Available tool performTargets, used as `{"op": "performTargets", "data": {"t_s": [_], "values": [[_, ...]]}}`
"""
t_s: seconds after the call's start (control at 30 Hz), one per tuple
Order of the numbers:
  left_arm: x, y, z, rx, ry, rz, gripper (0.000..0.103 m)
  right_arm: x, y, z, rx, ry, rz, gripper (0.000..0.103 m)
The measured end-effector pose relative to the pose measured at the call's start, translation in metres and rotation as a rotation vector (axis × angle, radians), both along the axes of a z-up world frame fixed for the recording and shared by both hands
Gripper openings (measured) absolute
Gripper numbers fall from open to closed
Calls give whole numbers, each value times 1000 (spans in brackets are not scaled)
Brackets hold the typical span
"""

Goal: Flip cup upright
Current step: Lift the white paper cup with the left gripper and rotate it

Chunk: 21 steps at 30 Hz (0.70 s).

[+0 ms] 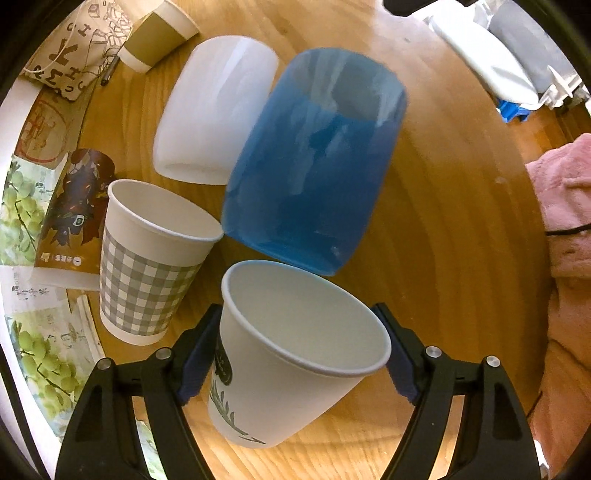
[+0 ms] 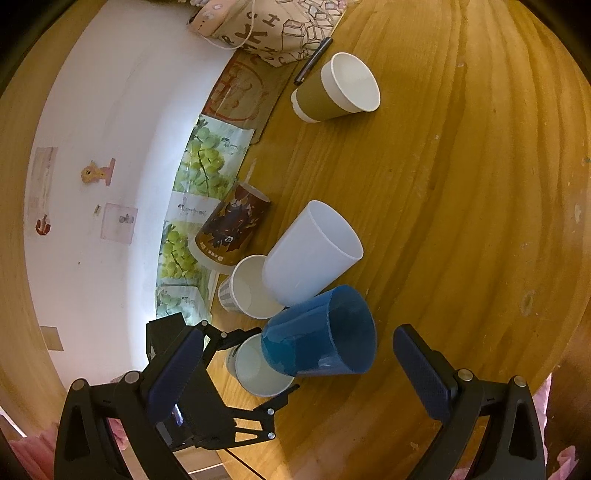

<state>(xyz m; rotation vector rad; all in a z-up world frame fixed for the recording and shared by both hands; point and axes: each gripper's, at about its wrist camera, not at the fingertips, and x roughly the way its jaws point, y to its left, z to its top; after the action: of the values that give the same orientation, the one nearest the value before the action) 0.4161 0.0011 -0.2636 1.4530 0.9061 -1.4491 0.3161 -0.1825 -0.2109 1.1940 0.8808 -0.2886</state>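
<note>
My left gripper [image 1: 301, 350] is shut on a white paper cup with a leaf print [image 1: 291, 354], mouth up, its base on or just above the wooden table [image 1: 443, 240]. The same cup [image 2: 258, 373] shows in the right wrist view, held by the left gripper [image 2: 255, 365]. A blue plastic cup [image 1: 314, 166] stands upright just beyond it, also in the right wrist view [image 2: 321, 336]. My right gripper [image 2: 299, 373] is open and empty, above the blue cup.
A white plastic cup [image 1: 218, 107], a grey checked paper cup [image 1: 147, 258], a brown paper cup [image 2: 336, 92] and a dark printed cup standing mouth down [image 2: 231, 230] crowd the table. A printed cloth bag [image 2: 266, 26] and leaflets [image 2: 192, 192] lie by the wall. Pink cloth [image 1: 565, 206] lies right.
</note>
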Motion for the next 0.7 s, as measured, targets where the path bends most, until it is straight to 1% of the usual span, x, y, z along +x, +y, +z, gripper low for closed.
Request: {"op": "performTargets", "data": {"t_s": [0.07, 0.17, 0.27, 0.43, 0.47, 0.57, 0.63, 0.7], "values": [[10, -3, 5, -7, 24, 5, 81, 0, 2, 2, -2, 1, 3, 103], [18, -2, 13, -10, 81, 33, 81, 0, 4, 5, -8, 3, 13, 103], [29, -5, 21, 3, 165, 91, 81, 0, 8, 10, -17, 3, 29, 103], [41, -10, 37, -6, 308, 206, 81, -2, 14, 17, -33, -1, 55, 103], [36, -8, 42, -6, 334, 228, 81, -2, 14, 18, -36, -2, 58, 103], [39, -7, 51, -13, 418, 304, 81, -4, 17, 22, -43, -6, 64, 103], [32, -5, 58, -13, 490, 368, 81, -8, 18, 25, -48, -10, 68, 103], [36, -2, 61, -22, 552, 432, 81, -11, 19, 27, -55, -13, 69, 103]]}}
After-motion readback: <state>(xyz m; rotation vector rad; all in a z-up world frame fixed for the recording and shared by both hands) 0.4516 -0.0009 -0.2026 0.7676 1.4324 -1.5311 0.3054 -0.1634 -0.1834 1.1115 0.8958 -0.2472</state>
